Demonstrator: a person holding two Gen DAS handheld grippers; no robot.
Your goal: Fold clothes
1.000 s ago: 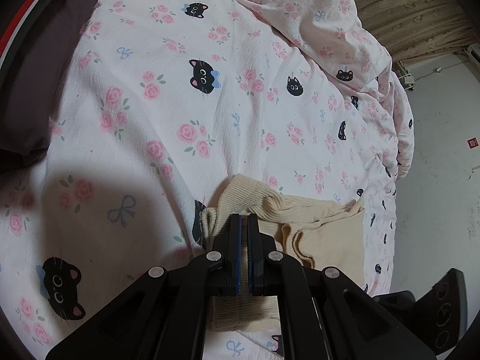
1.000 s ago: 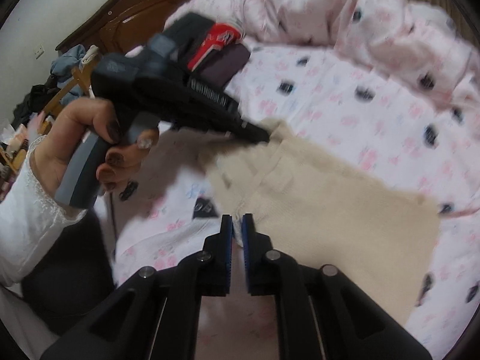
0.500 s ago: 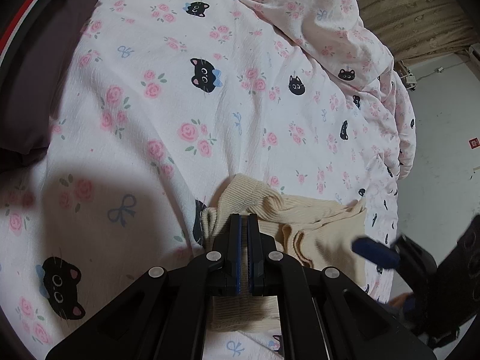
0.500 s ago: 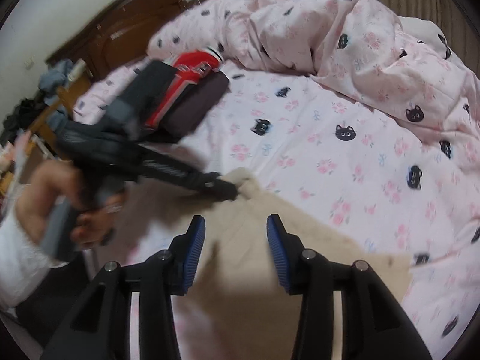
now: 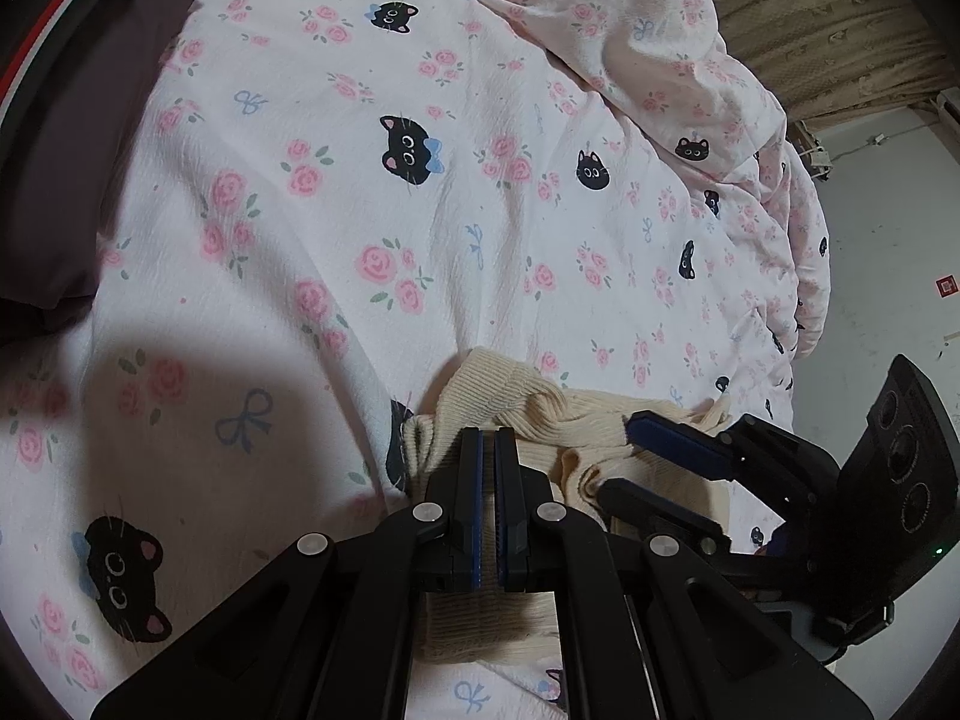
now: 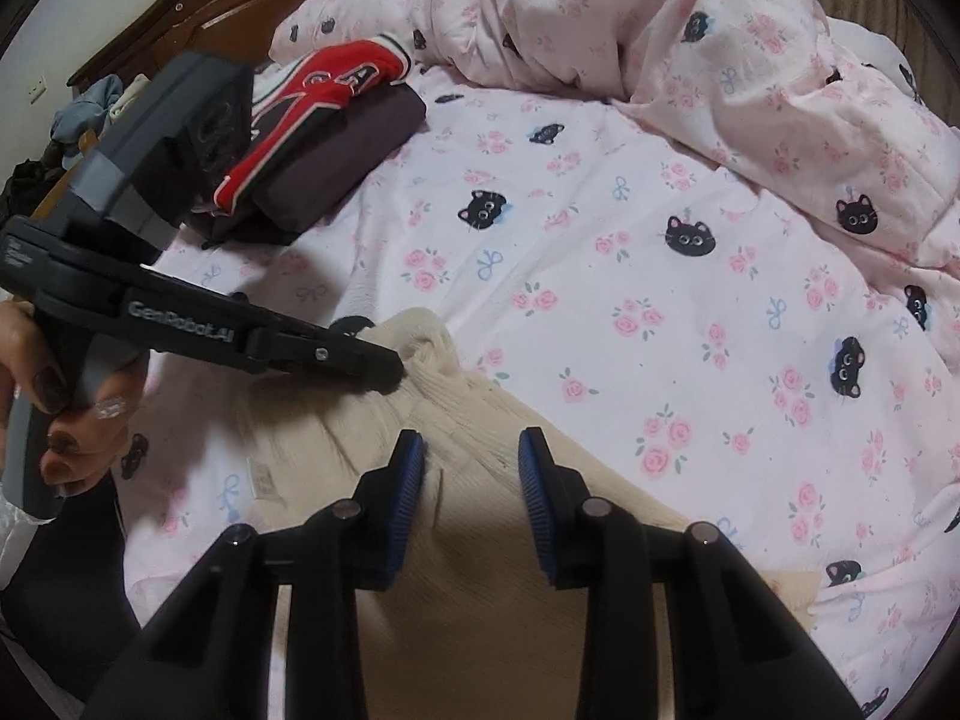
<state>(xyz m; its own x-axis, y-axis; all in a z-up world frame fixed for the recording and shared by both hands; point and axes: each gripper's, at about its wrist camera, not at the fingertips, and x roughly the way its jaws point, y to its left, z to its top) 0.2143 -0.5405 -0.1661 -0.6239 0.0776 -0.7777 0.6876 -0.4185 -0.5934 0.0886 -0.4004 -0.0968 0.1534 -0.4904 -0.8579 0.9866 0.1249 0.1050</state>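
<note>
A cream ribbed knit garment (image 6: 480, 570) lies on the pink cat-and-rose bedsheet (image 6: 630, 276). My left gripper (image 5: 487, 441) is shut on a bunched ribbed edge of the garment (image 5: 510, 396); it also shows in the right wrist view (image 6: 384, 369), pinching the cream corner. My right gripper (image 6: 471, 450) is open, its blue pads hovering just over the garment's middle. In the left wrist view the right gripper (image 5: 624, 456) comes in from the right, jaws apart over the cream fabric.
A folded stack of dark and red-and-white clothes (image 6: 324, 138) sits at the back left of the bed. A rumpled pink duvet (image 6: 720, 60) is heaped along the far side. A dark wooden headboard (image 6: 180, 18) is behind; the bed's edge and floor (image 5: 888, 276) lie to the right.
My right gripper opened from shut and moved in over the cream garment, entering the left wrist view from the right. My left gripper stayed shut on the ribbed edge, barely moving.
</note>
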